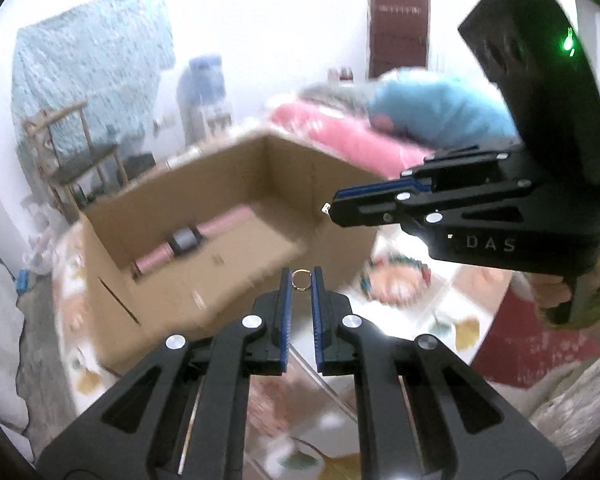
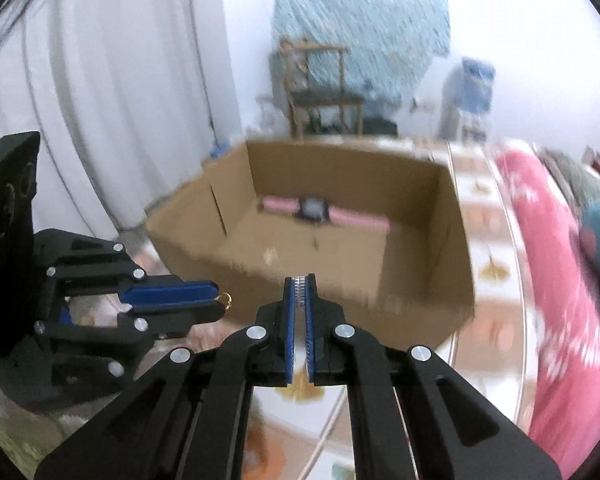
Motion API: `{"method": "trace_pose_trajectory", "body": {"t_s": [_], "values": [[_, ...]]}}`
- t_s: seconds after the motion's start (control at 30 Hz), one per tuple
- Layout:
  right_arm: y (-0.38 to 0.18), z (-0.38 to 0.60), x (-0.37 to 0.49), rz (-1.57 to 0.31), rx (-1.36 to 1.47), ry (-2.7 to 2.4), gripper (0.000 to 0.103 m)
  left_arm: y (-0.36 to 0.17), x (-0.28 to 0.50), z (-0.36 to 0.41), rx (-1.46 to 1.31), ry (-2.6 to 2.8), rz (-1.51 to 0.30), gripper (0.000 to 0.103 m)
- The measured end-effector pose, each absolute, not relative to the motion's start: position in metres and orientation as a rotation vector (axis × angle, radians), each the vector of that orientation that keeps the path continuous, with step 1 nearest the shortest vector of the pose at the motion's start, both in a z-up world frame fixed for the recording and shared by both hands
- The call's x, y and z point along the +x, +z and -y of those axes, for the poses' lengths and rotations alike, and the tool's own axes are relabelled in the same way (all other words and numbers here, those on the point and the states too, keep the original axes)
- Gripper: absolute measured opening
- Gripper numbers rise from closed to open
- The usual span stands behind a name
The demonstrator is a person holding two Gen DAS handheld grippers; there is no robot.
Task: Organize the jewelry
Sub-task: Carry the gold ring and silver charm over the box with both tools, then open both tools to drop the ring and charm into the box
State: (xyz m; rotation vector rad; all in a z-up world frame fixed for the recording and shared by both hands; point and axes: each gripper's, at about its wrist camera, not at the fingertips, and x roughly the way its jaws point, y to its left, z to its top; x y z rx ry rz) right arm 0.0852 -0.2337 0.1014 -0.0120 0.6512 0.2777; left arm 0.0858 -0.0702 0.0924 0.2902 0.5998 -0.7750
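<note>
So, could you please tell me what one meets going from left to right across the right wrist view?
Left gripper pinching a small gold ring → right gripper shut on a thin silvery piece → open brown cardboard box → pink patterned fabric bundle.

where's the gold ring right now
The gold ring is pinched at the tips of the left gripper, held above the table in front of the cardboard box.
</note>
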Motion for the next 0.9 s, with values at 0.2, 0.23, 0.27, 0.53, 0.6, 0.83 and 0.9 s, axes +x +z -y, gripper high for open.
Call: {"method": "trace_pose_trajectory", "body": {"t_s": [0.2,0.23,0.27,0.53,0.6,0.83,0.9], "values": [[0.12,0.239,0.149,-0.701,0.01,0.408,0.005,0.109,0.135,0.065,0.357,-0.709,-0.583,0.009],[0.119,0.24,0.165,-0.732,0.022,0.429,0.005,0.107,0.148,0.066,0.366,-0.709,-0.61,0.009],[0.117,0.242,0.18,-0.774,0.037,0.439,0.005,0.103,0.162,0.068,0.373,-0.716,-0.648,0.009],[0.076,0.244,0.267,-1.07,0.087,0.486,0.005,0.072,0.229,0.083,0.446,-0.755,-0.894,0.009],[0.063,0.245,0.279,-1.141,0.096,0.484,0.005,0.066,0.249,0.094,0.474,-0.77,-0.957,0.009],[0.026,0.245,0.304,-1.305,0.09,0.442,0.005,0.032,0.287,0.118,0.562,-0.792,-1.163,0.009],[0.017,0.247,0.311,-1.339,0.103,0.423,0.005,0.023,0.293,0.124,0.574,-0.794,-1.202,0.009]]}}
